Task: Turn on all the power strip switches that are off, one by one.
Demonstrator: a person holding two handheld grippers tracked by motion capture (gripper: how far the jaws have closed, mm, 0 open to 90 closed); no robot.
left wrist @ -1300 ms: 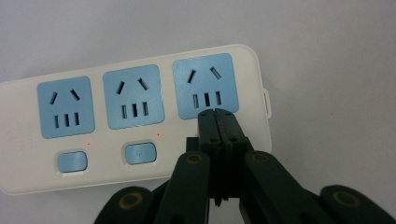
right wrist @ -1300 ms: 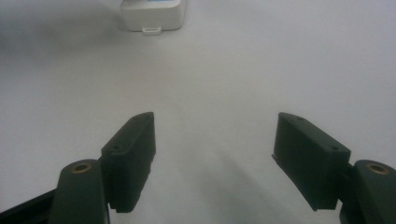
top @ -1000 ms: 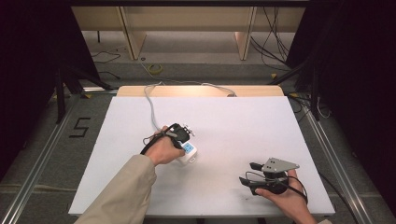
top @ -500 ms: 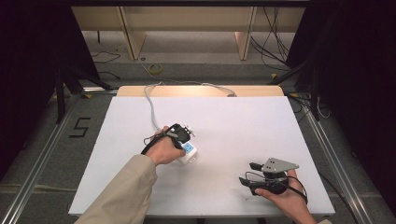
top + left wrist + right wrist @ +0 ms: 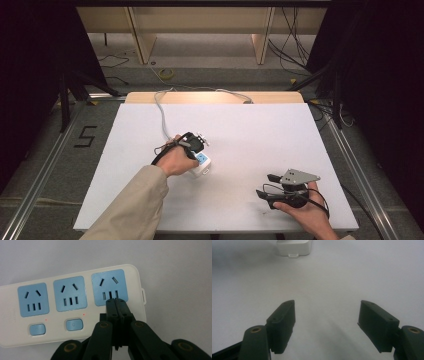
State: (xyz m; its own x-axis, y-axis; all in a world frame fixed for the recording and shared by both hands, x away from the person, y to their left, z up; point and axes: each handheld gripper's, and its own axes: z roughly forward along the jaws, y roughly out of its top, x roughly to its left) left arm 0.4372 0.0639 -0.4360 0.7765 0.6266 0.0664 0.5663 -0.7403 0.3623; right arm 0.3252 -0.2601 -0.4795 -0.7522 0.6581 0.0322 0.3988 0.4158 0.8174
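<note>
At mid-table (image 5: 250,125), left of centre, the white power strip (image 5: 200,164) lies flat w/ the left tool (image 5: 196,146) parked on top of it. Nothing has shifted vs. the two earlier high views: both hands, the strip and its grey cord (image 5: 161,110) sit where they were, so the work looks paused at a press or a check, not moving on.

Left tool (image 5: 115,302): clenched, jaws tight together w/ nothing between them, tips over the lower edge of the end socket (image 5: 109,287). Below the other two sockets sit two blue switch buttons (image 5: 74,324); the button under the end socket, if there is one, is hidden by the jaws. Can't tell if the tips touch the strip or hang just above it.

Right tool (image 5: 272,186): released, jaws wide apart, resting near the table's right front, well apart from the strip. Its own view (image 5: 327,325) has bare table between the jaws and the strip's end (image 5: 294,247) far ahead.

Containers: none here; all three sockets are empty, no plug in any.
</note>
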